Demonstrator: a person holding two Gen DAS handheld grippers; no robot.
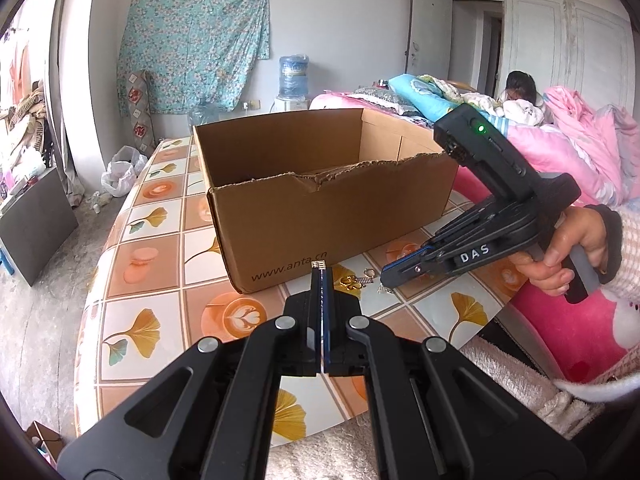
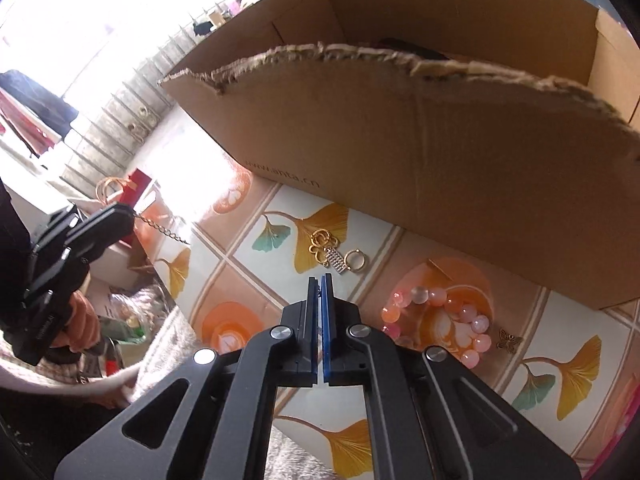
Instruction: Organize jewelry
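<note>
While the left gripper (image 1: 321,270) pinches a small chain (image 2: 162,229) beside the cardboard box (image 1: 320,216), the right gripper (image 2: 319,280), jaws pressed together and empty, should reopen before descending on the gold charms (image 2: 334,254) lying just before the box's front wall.

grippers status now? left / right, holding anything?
Left gripper: shut on a small silver chain.
Right gripper: shut, apparently nothing between its fingers.

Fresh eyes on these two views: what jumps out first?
The open cardboard box dominates the tiled table. In front of it lie gold rings and a pink bead bracelet. The left gripper is shut on a chain; the right gripper is shut above the rings.
</note>
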